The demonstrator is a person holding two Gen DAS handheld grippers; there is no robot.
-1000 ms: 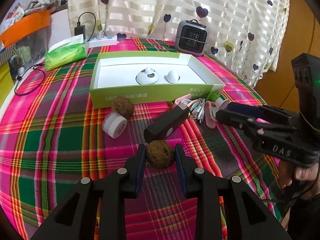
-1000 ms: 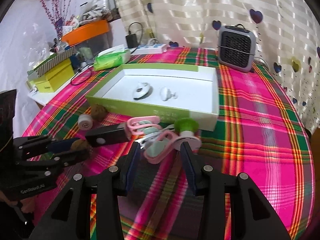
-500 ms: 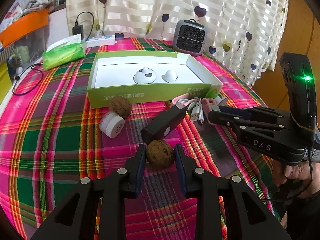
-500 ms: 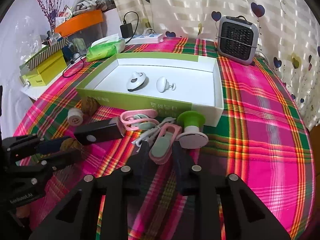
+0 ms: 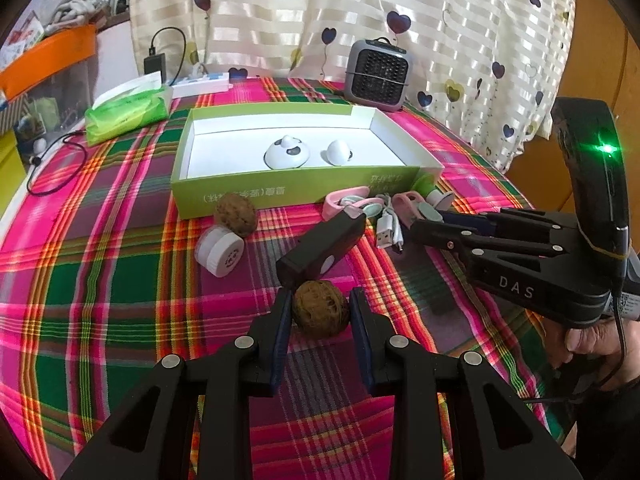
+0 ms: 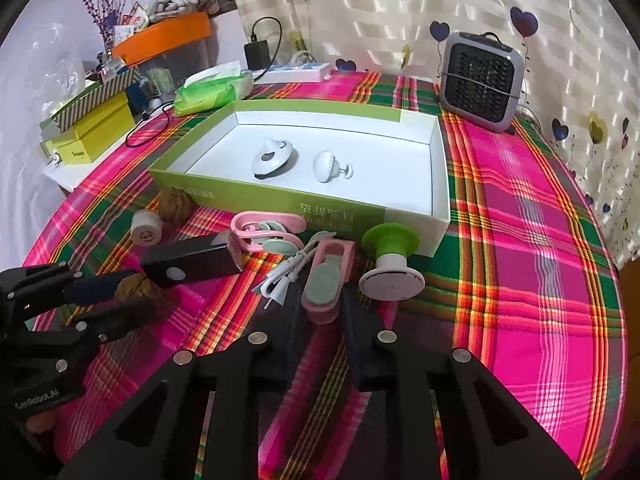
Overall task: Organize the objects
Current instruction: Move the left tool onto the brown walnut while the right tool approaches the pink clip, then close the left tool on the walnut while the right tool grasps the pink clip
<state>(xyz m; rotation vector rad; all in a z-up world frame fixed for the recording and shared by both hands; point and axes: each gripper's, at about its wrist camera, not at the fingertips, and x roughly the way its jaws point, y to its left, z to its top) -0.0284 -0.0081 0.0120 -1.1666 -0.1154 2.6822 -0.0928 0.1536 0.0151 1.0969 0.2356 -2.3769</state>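
Note:
My left gripper (image 5: 320, 312) is shut on a brown walnut (image 5: 320, 314) low over the plaid table; it also shows in the right wrist view (image 6: 132, 286). My right gripper (image 6: 320, 312) is closed around the near end of a pink and green clip (image 6: 326, 280). A green box (image 5: 280, 196) with white inside holds two white gadgets (image 5: 286, 154). Before it lie a second walnut (image 5: 235, 215), a white round cap (image 5: 219, 250), a black rectangular device (image 5: 322, 246), another pink clip (image 6: 264, 228), a white USB cable (image 6: 288, 270) and a green-topped stamp (image 6: 392, 264).
A grey mini heater (image 5: 378, 74) stands at the back by the curtain. A green tissue pack (image 5: 128, 112), a charger and power strip (image 5: 204, 80) sit at the back left. Yellow boxes (image 6: 92, 128) and an orange bin (image 6: 164, 34) lie beyond the table's left edge.
My right gripper has moved forward and closed from wide open onto the pink and green clip. My left gripper still holds the walnut in about the same place.

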